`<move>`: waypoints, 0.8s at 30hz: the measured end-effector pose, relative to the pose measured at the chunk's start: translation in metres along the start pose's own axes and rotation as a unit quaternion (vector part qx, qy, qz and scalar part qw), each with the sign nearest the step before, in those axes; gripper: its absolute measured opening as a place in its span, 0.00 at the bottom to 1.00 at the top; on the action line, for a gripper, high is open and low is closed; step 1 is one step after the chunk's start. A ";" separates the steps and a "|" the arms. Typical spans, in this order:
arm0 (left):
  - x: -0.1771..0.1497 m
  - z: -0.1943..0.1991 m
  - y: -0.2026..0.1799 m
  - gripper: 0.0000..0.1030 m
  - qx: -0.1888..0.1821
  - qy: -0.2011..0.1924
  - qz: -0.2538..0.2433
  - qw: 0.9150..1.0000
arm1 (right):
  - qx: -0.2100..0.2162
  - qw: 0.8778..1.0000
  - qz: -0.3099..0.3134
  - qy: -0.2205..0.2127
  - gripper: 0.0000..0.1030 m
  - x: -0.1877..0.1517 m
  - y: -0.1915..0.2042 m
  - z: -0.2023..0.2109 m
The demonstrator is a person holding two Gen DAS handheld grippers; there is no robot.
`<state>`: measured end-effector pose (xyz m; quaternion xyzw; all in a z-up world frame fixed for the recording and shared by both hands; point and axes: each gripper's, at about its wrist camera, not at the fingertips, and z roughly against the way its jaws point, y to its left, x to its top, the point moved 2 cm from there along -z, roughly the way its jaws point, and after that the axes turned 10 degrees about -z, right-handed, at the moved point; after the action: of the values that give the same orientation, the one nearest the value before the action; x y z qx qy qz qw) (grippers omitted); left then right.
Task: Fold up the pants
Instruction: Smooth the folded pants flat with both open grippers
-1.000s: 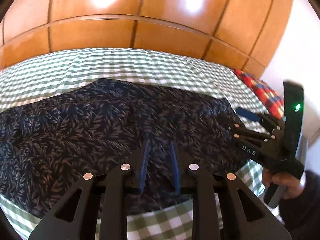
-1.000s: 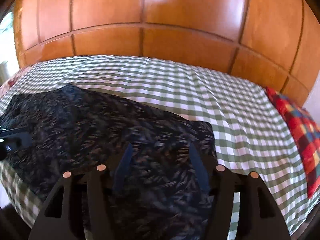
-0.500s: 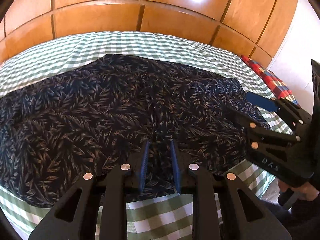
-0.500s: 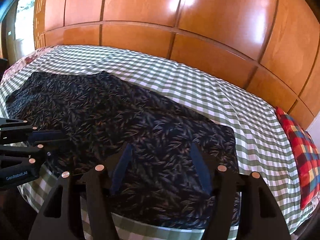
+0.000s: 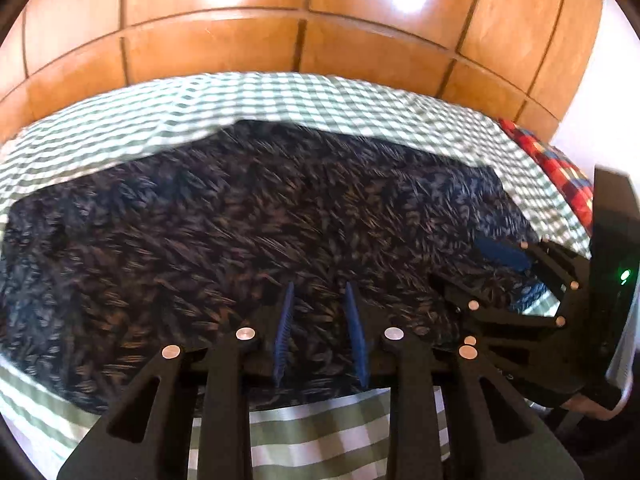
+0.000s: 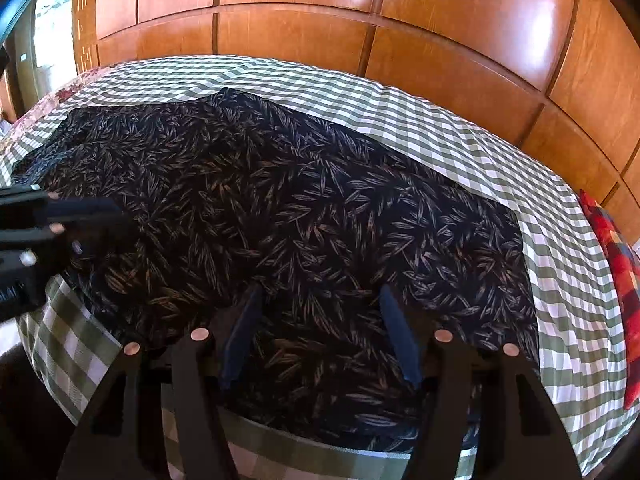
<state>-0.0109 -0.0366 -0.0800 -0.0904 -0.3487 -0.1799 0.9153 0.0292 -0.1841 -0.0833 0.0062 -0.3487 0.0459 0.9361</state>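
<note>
The pants (image 6: 280,216), dark with a leaf print, lie spread on the bed (image 6: 460,136) just ahead of both tongs, their near edge under the tips. The left tongs (image 5: 318,328) are released, with a narrow gap between the blue pads and no cloth in it. The right tongs (image 6: 320,332) are released wider, over the near right part of the fabric. I think the risk is a partial grasp: if the tongs close on the top layer only, the lower layer stays behind and the fold becomes uneven. The left view is blurred, so the exact edge is difficult to judge.
</note>
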 end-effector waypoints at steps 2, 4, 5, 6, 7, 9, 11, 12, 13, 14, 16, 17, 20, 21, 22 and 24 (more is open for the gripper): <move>0.002 0.007 0.006 0.24 0.018 -0.007 0.005 1.000 | 0.001 1.000 -0.003 -0.003 0.59 -0.002 0.000 0.001; 0.003 0.013 0.012 0.25 0.046 -0.006 0.007 0.999 | -0.002 1.000 -0.004 -0.006 0.59 -0.003 0.001 0.003; 0.003 0.016 0.015 0.34 0.056 -0.005 0.009 0.998 | -0.003 1.000 -0.005 -0.006 0.59 -0.003 0.002 0.004; 0.002 0.019 0.020 0.40 0.065 -0.006 0.014 0.998 | -0.002 1.000 -0.008 -0.005 0.59 -0.002 0.002 0.005; 0.001 0.022 0.024 0.40 0.074 -0.007 0.018 0.997 | -0.002 1.000 -0.011 -0.004 0.59 -0.003 0.001 0.006; -0.001 0.027 0.031 0.40 0.092 -0.008 0.025 0.995 | -0.001 1.000 -0.014 -0.006 0.60 -0.001 -0.002 0.012; -0.003 0.032 0.039 0.40 0.103 -0.008 0.031 0.994 | 0.005 1.000 -0.012 -0.014 0.60 0.007 -0.001 0.018; -0.005 0.034 0.042 0.40 0.106 -0.008 0.034 0.994 | 0.007 1.000 -0.013 -0.021 0.60 0.010 0.000 0.023; -0.006 0.036 0.044 0.40 0.110 -0.007 0.036 0.993 | 0.010 0.999 -0.013 -0.028 0.60 0.013 0.002 0.027; -0.008 0.038 0.047 0.40 0.115 -0.007 0.040 0.993 | 0.014 0.999 -0.013 -0.034 0.61 0.017 0.004 0.032; -0.009 0.041 0.052 0.40 0.119 -0.007 0.044 0.992 | 0.028 0.999 -0.010 -0.043 0.61 0.025 0.011 0.040; -0.010 0.043 0.054 0.40 0.121 -0.007 0.046 0.992 | 0.036 0.998 -0.009 -0.045 0.61 0.027 0.015 0.041; -0.013 0.048 0.062 0.40 0.129 -0.009 0.055 0.990 | 0.072 0.997 -0.002 -0.035 0.60 0.033 0.033 0.042; -0.014 0.050 0.065 0.40 0.134 -0.010 0.058 0.989 | 0.080 0.996 0.001 -0.030 0.58 0.034 0.038 0.041; -0.014 0.052 0.068 0.40 0.137 -0.010 0.061 0.989 | 0.093 0.996 0.001 -0.020 0.55 0.034 0.044 0.038; -0.016 0.057 0.074 0.40 0.143 -0.010 0.066 0.988 | 0.120 0.993 -0.006 0.005 0.48 0.032 0.054 0.030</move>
<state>-0.0276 0.0523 -0.0514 0.0169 -0.3731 -0.0668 0.9252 0.0286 -0.1291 -0.0408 0.1203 -0.3363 0.0822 0.9304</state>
